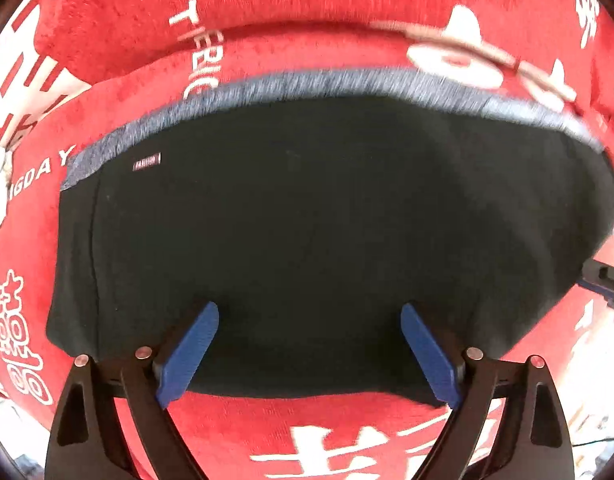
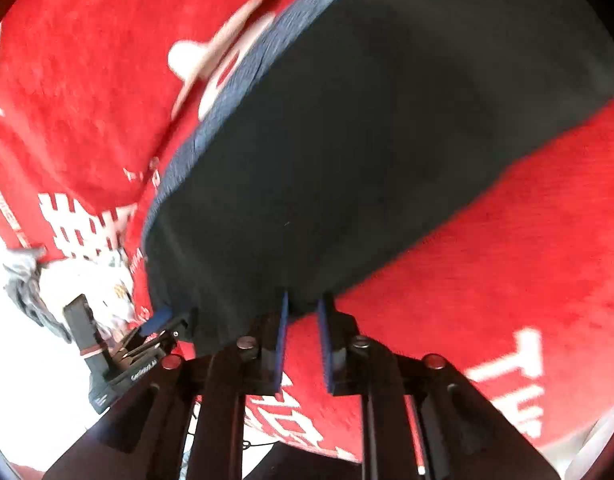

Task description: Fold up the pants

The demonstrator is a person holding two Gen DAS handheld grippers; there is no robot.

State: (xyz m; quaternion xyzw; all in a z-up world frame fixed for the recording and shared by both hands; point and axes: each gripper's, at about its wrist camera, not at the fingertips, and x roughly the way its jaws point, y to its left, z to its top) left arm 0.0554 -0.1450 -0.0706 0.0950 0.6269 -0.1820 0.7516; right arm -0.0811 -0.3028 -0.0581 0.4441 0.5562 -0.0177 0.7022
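The black pants [image 1: 307, 200] lie folded flat on a red cloth [image 1: 267, 0]. Their grey-blue waistband [image 1: 327, 82] runs along the far edge, and a small label [image 1: 147, 159] sits near the left corner. My left gripper [image 1: 309, 309] hovers over the near part of the pants, jaws wide apart and empty. My right gripper [image 2: 305, 298] is at the near edge of the pants [image 2: 367, 140]. Its blue pads [image 2: 282, 340] stand a narrow gap apart, with red cloth showing between them and the hem just at the tips. In the right wrist view the left gripper [image 2: 159, 320] shows at the pants' left corner.
The red cloth [image 2: 507, 260] carries white letters and characters and reaches past the pants on every side. Beyond its left edge is a bright white surface with a crumpled grey item [image 2: 27, 280]. The right gripper's tip [image 1: 605, 280] shows at the left wrist view's right edge.
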